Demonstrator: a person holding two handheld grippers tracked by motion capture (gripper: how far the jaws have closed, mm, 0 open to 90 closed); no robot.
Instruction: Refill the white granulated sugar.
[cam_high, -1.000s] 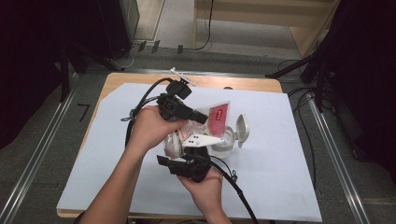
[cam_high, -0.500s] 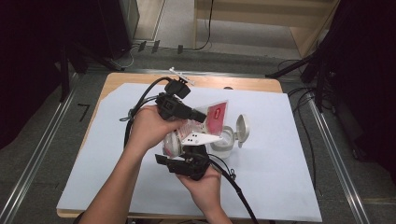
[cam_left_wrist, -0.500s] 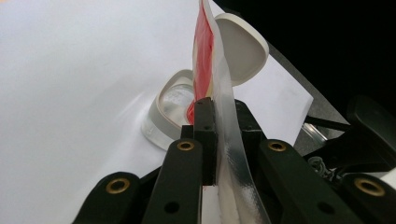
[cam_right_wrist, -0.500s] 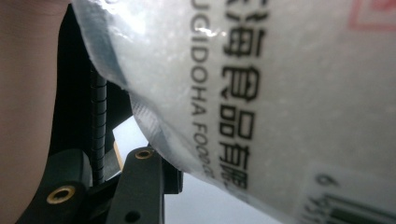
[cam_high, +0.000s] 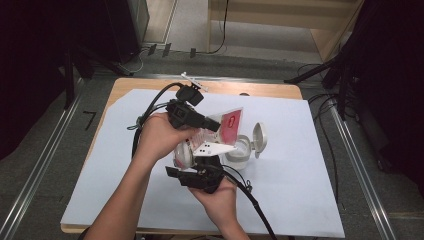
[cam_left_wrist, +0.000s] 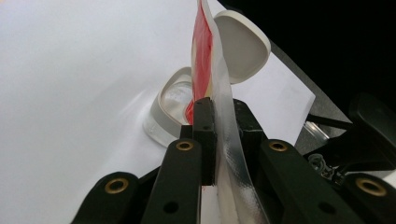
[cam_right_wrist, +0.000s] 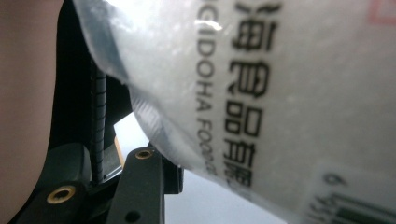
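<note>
Left gripper (cam_high: 212, 124): jaws pinched nearly shut on the top edge of the pouch (cam_high: 227, 125), a red and white plastic food pouch. In the left gripper view the pouch (cam_left_wrist: 205, 70) stands edge-on, clamped between the 2 jaws, pads pressing on the film.

Right gripper (cam_high: 202, 170): sits low, near the table's front edge, jaws partway closed on the pouch's lower end. In the right gripper view the pouch (cam_right_wrist: 280, 93) is right up against the camera, white film with black print and a barcode at the bottom right. 1 jaw shows against the film at the lower left; the other is hidden behind the pouch, so contact on that side I cannot tell.

Pouch position: held up off the table between the 2 grippers, tilted, its red end right over the container (cam_high: 239, 150). Whether it touches the rim I cannot tell.

Container: small clear tub with a hinged white lid (cam_high: 260, 136), lid flipped open and standing up on the side away from the grippers. It stands on the white sheet (cam_high: 300, 200) that covers the wooden table (cam_high: 260, 89), about mid-table. In the left gripper view the container (cam_left_wrist: 170, 105) is just beyond the jaws, lid (cam_left_wrist: 240, 44) open behind the pouch.
</note>
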